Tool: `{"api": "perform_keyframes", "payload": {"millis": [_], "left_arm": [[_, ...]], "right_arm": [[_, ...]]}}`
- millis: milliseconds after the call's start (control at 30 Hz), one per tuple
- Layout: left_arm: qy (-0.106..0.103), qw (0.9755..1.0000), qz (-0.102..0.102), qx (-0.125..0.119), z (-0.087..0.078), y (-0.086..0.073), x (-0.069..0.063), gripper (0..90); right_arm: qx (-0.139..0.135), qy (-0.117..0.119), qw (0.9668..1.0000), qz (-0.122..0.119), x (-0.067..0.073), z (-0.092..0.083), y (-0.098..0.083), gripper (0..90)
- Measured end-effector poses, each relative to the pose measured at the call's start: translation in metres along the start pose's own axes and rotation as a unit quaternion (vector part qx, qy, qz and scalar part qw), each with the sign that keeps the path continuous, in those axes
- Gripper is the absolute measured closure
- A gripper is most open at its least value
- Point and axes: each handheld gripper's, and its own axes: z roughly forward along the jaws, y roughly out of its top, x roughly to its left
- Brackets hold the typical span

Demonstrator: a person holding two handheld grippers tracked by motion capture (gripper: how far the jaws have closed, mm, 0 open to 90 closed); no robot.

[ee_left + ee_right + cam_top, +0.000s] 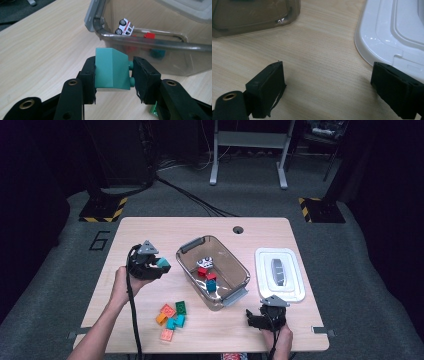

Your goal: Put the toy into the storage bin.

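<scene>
A teal slope brick [112,70] is clamped between the pads of my left gripper [113,75], held above the table just left of the clear plastic bin [140,42]. In the high view the left gripper [155,264] hovers with the teal brick [163,264] beside the bin [235,265]. Inside the bin lie a white toy car [124,26], a red brick [149,35] and a teal brick [212,286]. My right gripper [328,75] stands open and empty over bare wood, near the table's front edge [264,316].
The bin's white lid [279,274] lies flat to the right of the bin, and its edge [392,30] is close to the right gripper. Several loose bricks, orange, green and teal [172,316], sit near the front edge, left of the bin.
</scene>
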Motion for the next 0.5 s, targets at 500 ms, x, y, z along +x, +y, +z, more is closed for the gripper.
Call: {"api": "perform_keyframes", "payload": {"millis": [500], "left_arm": [[-0.004, 0.9998, 0.003, -0.017, 0.002, 0.036, 0.0, 56.5]], "right_arm": [[0.0, -0.001, 1.0, 0.0, 0.0, 0.0, 0.0, 11.0]]}}
